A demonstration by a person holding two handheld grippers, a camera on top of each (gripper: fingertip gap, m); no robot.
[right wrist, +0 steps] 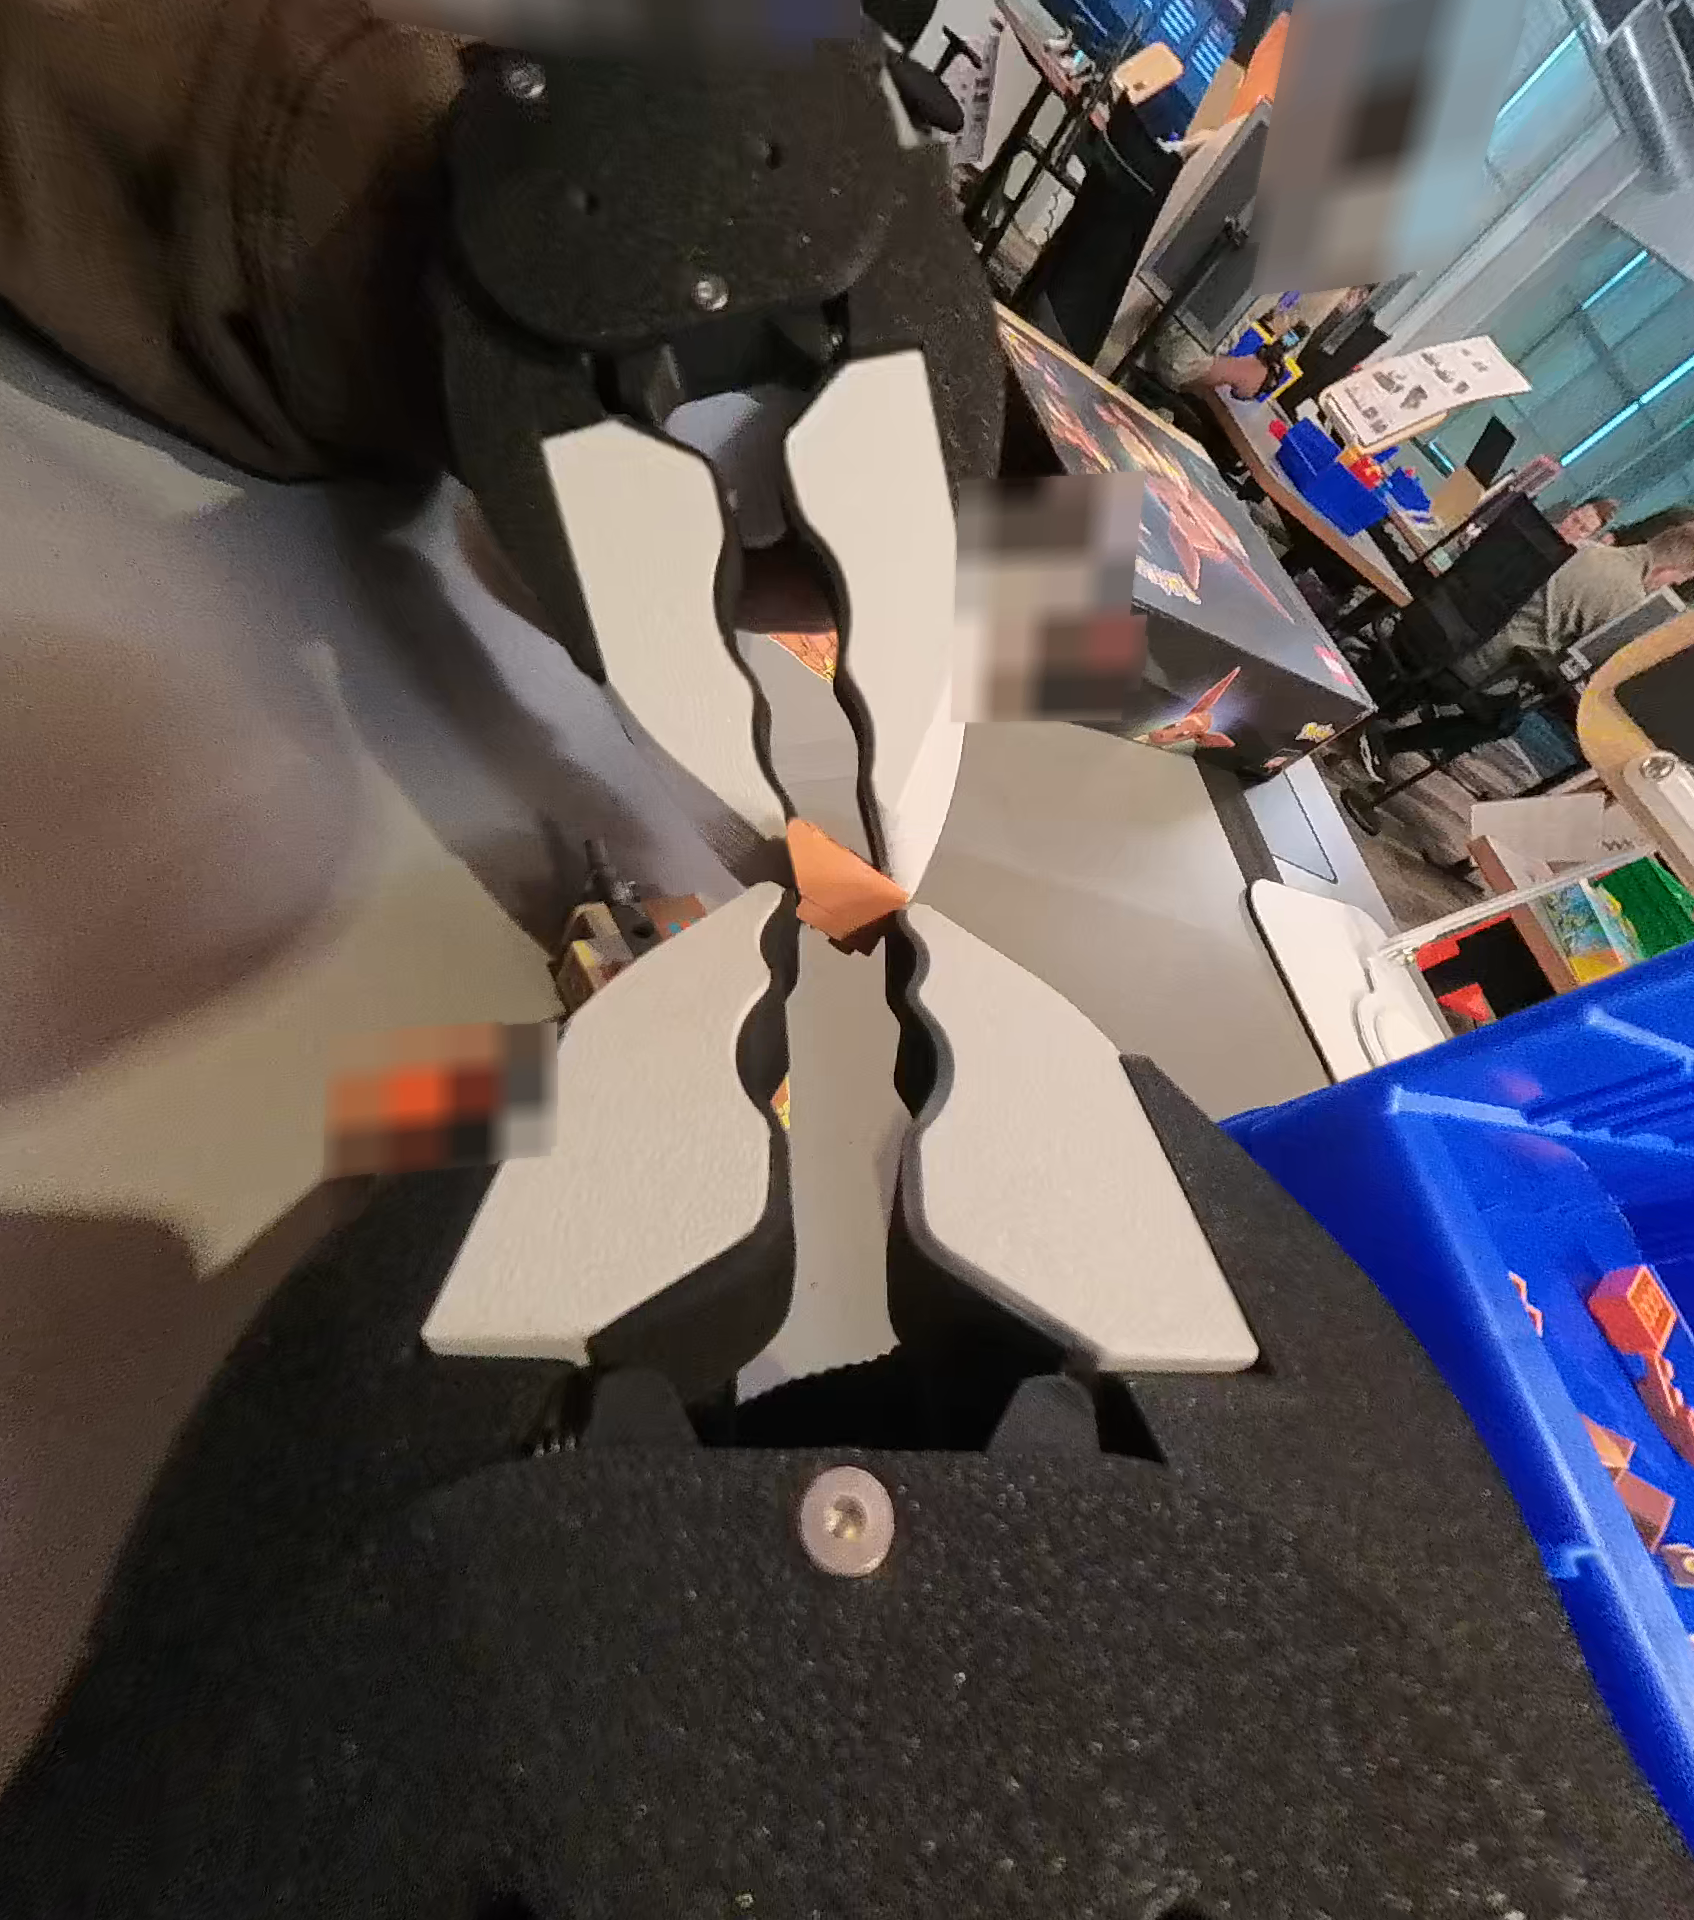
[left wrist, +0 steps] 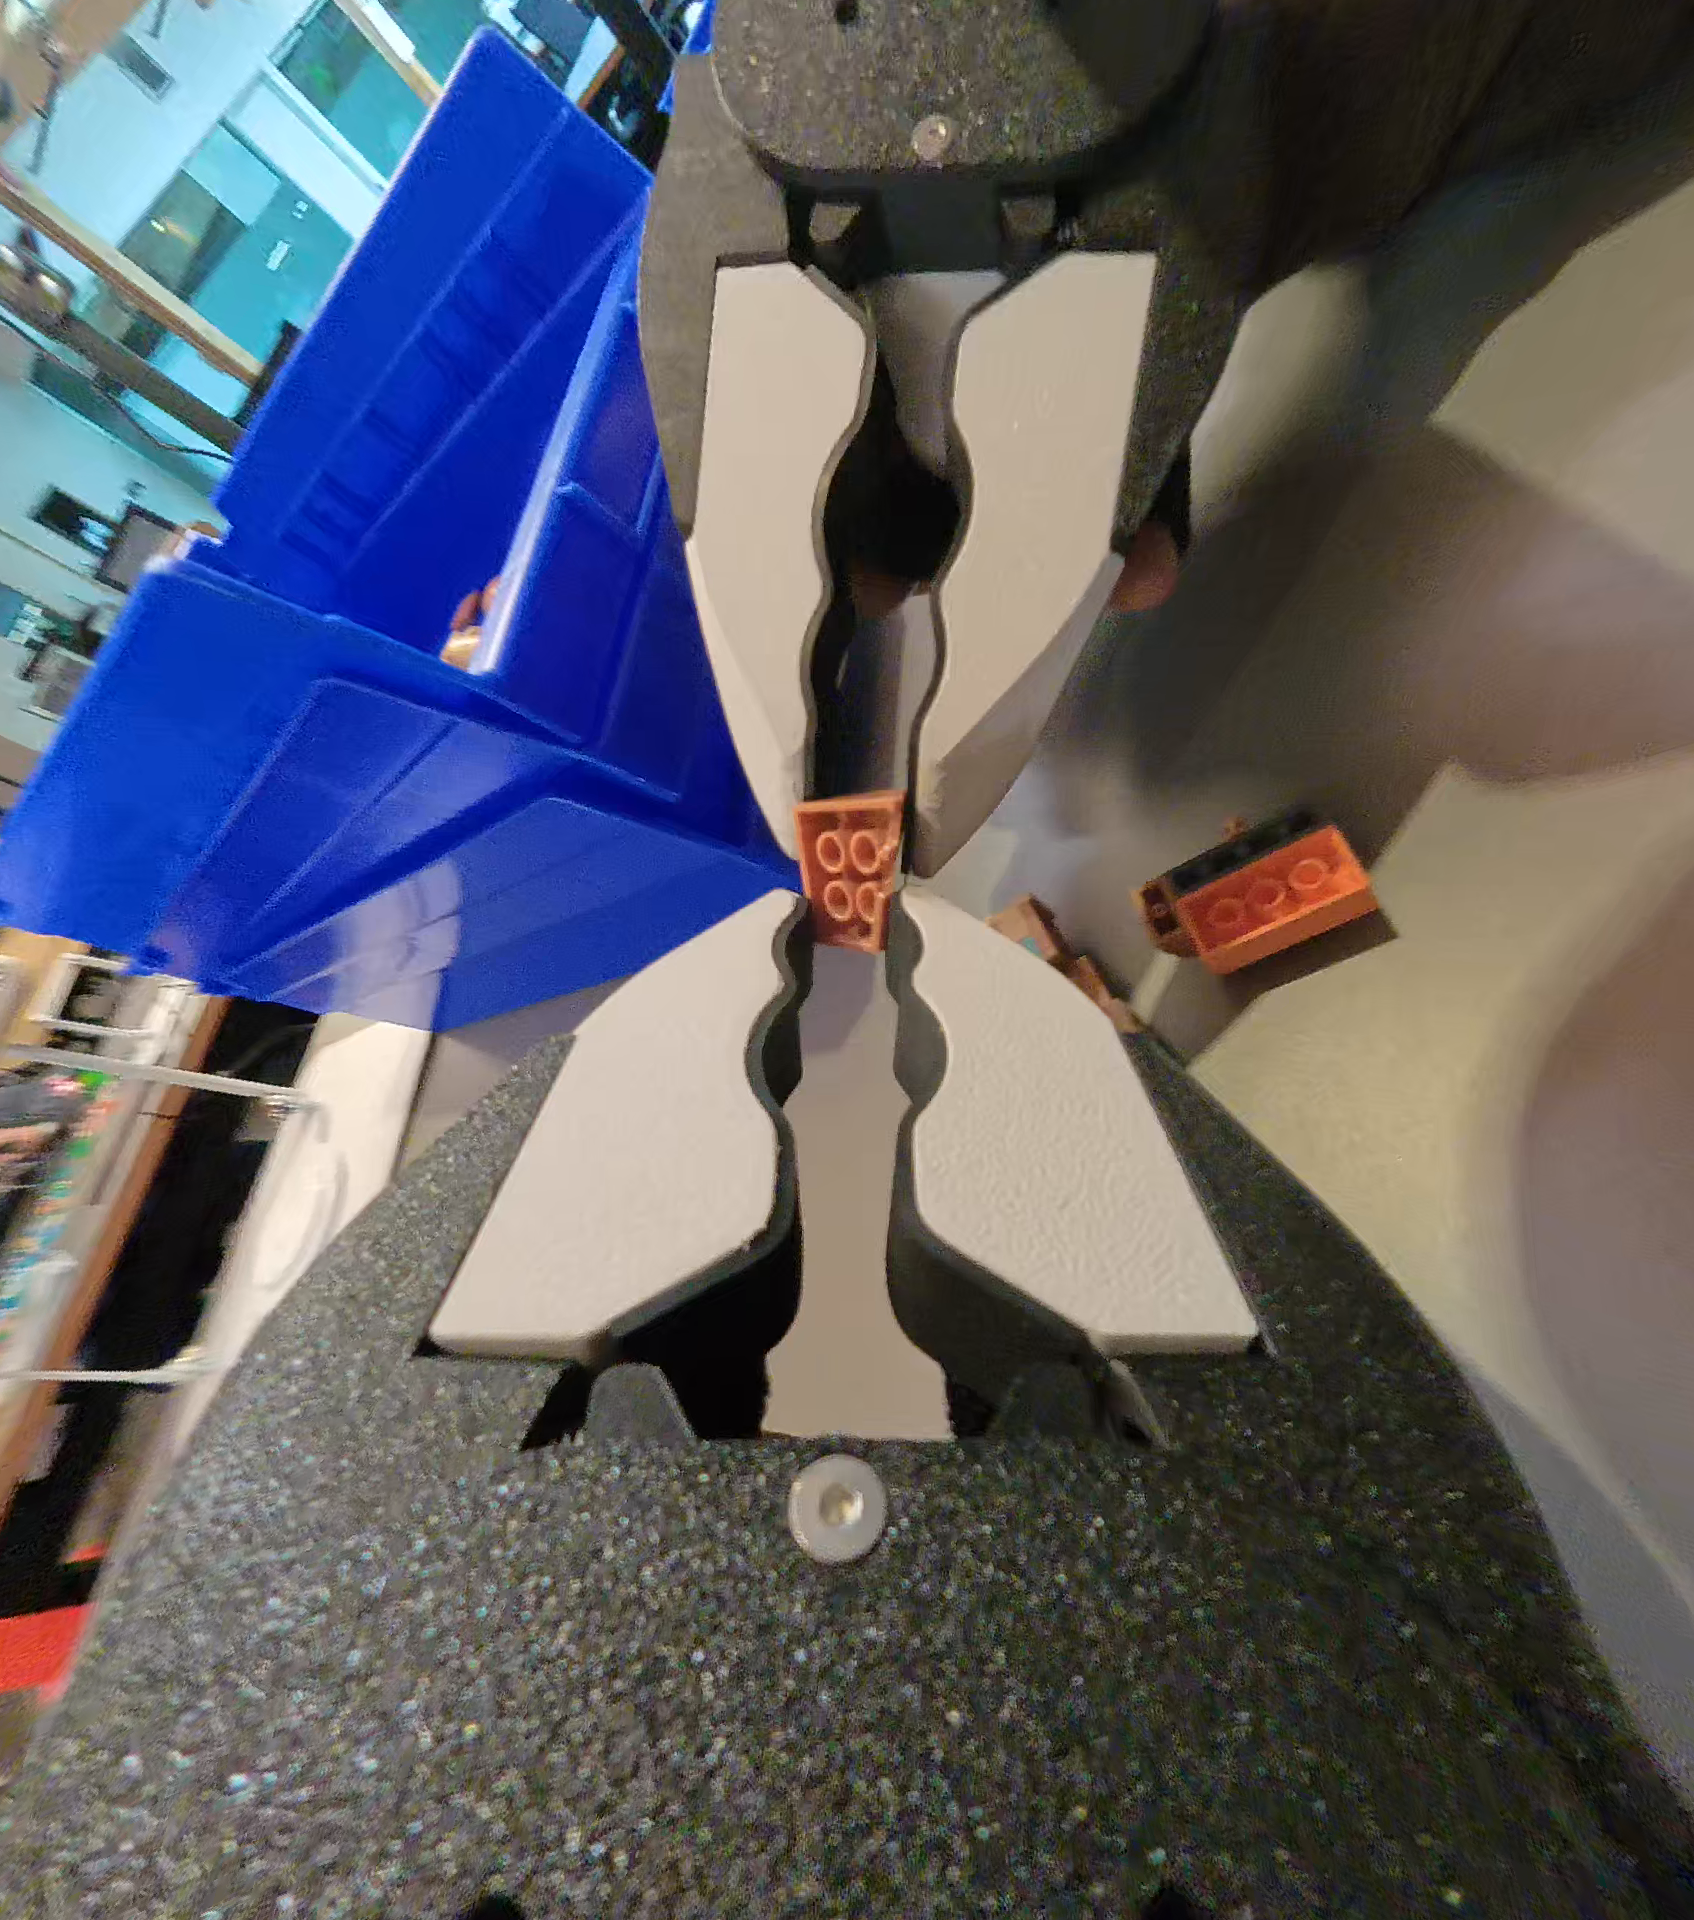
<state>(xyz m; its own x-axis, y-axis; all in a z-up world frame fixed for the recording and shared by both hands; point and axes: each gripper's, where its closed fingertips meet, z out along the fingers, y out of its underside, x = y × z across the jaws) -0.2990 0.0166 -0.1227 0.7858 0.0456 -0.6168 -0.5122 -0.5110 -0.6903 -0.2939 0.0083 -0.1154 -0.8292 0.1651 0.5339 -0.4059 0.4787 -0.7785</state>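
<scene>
Both tools, left [left wrist: 848, 914] and right [right wrist: 843, 914], pinch one orange brick [left wrist: 848, 878]; only left view shows its studs.

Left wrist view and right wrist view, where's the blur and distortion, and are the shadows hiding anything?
Left wrist view: strong wide-angle bending, the blue bins smeared by motion blur, the orange brick sharp between both grippers' tips; soft shadows cross the grey table. Right wrist view: mosaic patches cover spots, edges blurred, the brick reasonably clear.

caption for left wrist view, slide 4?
Both grippers pinch one small orange brick tip to tip, beside blue bins.
</scene>
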